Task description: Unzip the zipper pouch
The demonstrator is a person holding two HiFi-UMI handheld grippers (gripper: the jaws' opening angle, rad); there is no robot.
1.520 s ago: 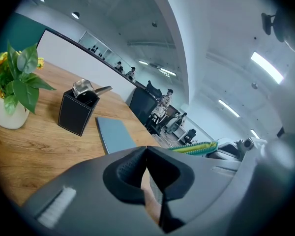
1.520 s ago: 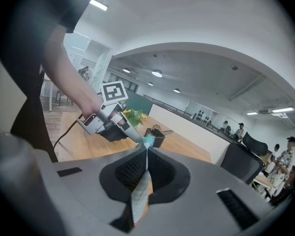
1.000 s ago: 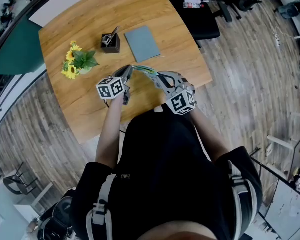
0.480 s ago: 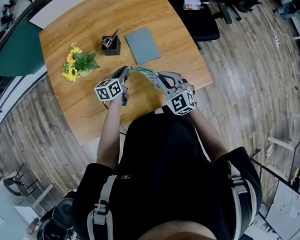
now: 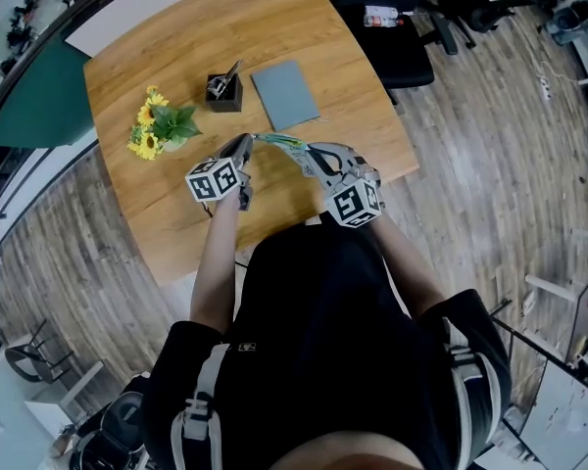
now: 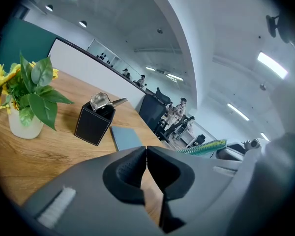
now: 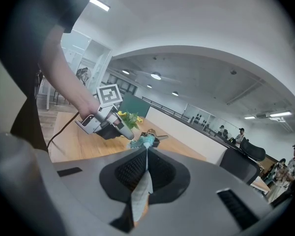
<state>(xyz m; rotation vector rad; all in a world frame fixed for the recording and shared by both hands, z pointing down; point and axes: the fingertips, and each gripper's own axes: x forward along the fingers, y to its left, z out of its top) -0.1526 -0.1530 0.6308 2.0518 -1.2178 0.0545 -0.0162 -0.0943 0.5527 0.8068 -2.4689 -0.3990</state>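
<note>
A green patterned zipper pouch (image 5: 279, 141) hangs stretched between my two grippers above the near edge of the wooden table (image 5: 176, 213). My right gripper (image 5: 307, 153) is shut on one end; in the right gripper view the pouch fabric (image 7: 141, 193) is pinched between its jaws (image 7: 146, 154). My left gripper (image 5: 243, 146) is shut at the other end. From the right gripper view its tip (image 7: 129, 135) meets the pouch's far end (image 7: 144, 141), where the zipper pull sits. The left gripper (image 6: 146, 149) has its pads pressed together; the pouch (image 6: 206, 146) runs off to the right.
A vase of sunflowers (image 5: 157, 130), a black pen holder (image 5: 223, 91) and a grey notebook (image 5: 285, 94) stand farther back on the table. A black office chair (image 5: 382, 37) is beyond the far right corner. People sit at desks in the distance.
My left gripper has slid a little to the left, away from the right one, and the stretch of pouch between them looks slightly longer. The right gripper has kept still.
</note>
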